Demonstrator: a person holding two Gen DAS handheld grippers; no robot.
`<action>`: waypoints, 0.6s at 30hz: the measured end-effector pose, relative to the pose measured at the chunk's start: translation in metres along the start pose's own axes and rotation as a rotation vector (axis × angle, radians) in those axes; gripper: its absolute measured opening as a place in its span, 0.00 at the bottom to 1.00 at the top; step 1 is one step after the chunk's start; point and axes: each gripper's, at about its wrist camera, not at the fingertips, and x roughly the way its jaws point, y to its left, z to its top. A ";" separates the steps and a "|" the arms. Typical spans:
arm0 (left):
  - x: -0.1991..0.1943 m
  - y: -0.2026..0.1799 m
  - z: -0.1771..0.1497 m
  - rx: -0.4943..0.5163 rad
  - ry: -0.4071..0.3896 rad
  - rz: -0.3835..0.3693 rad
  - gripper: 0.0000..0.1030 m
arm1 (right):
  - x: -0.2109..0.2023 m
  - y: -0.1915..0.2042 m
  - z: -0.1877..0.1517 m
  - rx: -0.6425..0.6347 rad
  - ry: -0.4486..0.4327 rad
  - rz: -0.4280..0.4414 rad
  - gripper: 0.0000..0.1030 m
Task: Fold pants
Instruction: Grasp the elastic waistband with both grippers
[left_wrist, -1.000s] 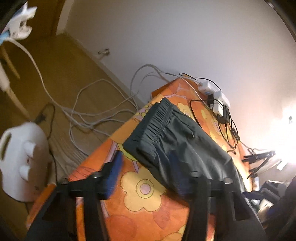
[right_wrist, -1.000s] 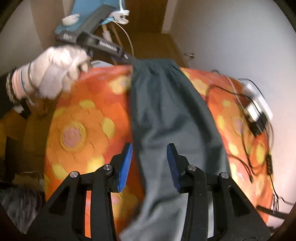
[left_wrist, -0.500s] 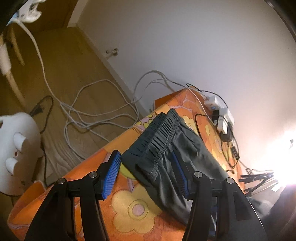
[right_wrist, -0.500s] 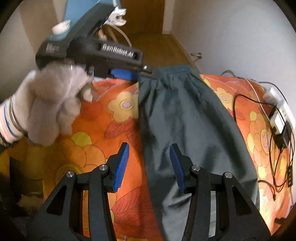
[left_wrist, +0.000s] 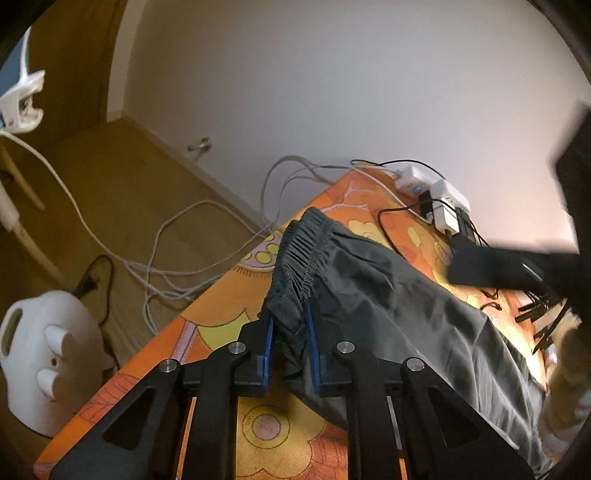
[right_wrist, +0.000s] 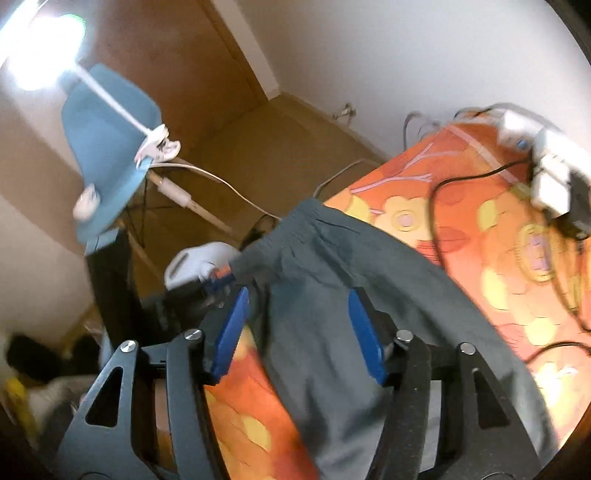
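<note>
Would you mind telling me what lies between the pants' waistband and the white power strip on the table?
In the left wrist view, only flowered orange tablecloth lies between the waistband and the power strip.

Warm, dim indoor light tints both views yellowish, and the fisheye lenses bend the walls and darken the corners into black vignettes. In the right wrist view a lamp (right_wrist: 40, 48) blows out to white glare at upper left, and the whole frame is smeared by motion blur. The left wrist view is sharper, though the dark right hand-held gripper (left_wrist: 495, 267) at its right edge is blurred.
</note>
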 end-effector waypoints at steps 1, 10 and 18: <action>-0.001 -0.003 -0.001 0.018 -0.008 0.004 0.13 | 0.010 0.000 0.006 0.022 0.009 0.009 0.57; -0.007 -0.020 -0.004 0.130 -0.037 -0.007 0.13 | 0.081 0.005 0.039 0.101 0.102 -0.045 0.57; -0.007 -0.025 -0.006 0.166 -0.037 -0.016 0.13 | 0.113 0.016 0.039 0.038 0.193 -0.130 0.57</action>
